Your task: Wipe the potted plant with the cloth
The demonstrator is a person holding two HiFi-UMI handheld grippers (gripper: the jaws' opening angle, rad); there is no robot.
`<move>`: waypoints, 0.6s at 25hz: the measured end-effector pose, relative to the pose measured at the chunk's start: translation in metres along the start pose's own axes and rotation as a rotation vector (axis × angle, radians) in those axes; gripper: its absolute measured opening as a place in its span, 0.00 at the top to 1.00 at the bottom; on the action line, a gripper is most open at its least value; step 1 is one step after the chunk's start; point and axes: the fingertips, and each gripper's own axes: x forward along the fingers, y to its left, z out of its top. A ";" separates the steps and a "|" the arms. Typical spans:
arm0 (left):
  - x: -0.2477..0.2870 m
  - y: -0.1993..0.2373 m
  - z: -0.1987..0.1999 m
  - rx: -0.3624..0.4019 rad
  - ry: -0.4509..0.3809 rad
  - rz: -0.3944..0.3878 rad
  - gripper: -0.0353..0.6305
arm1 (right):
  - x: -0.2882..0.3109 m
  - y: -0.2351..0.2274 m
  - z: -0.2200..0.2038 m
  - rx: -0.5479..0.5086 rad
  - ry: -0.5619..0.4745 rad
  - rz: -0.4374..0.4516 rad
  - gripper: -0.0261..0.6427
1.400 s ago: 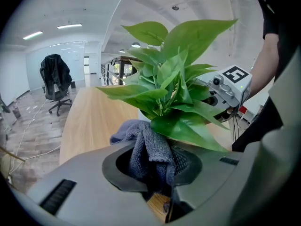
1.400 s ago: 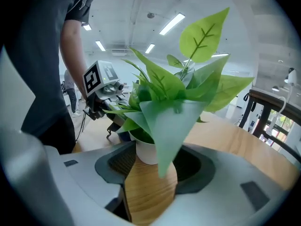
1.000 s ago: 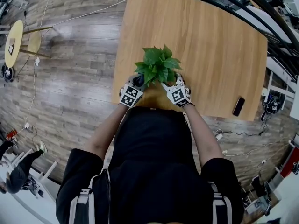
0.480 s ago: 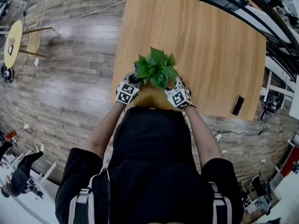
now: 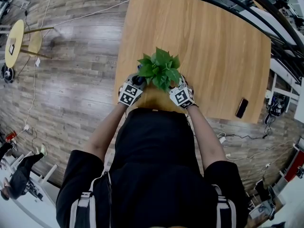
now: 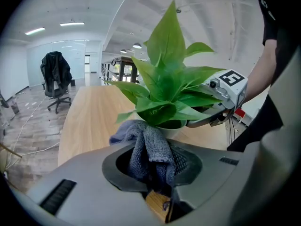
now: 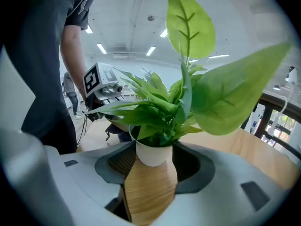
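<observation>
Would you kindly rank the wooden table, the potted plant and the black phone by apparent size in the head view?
1. wooden table
2. potted plant, whose leaves rise nearer the camera
3. black phone, clearly the smallest

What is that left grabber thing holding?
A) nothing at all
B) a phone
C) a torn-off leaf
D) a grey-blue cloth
D: in the left gripper view, the left gripper has its jaws closed on a bunched grey-blue cloth, just in front of the white pot.

Wooden table (image 5: 213, 42), dark phone (image 5: 242, 108) on it
</observation>
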 end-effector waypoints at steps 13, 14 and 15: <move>-0.001 -0.018 -0.008 -0.005 -0.012 -0.013 0.78 | -0.003 0.006 0.002 -0.010 0.006 -0.015 0.62; -0.001 -0.016 -0.008 -0.010 -0.014 -0.007 0.78 | -0.005 0.010 0.003 -0.010 0.006 -0.014 0.62; -0.002 -0.014 -0.007 -0.014 -0.018 0.000 0.78 | -0.008 0.015 0.004 -0.009 0.004 -0.015 0.62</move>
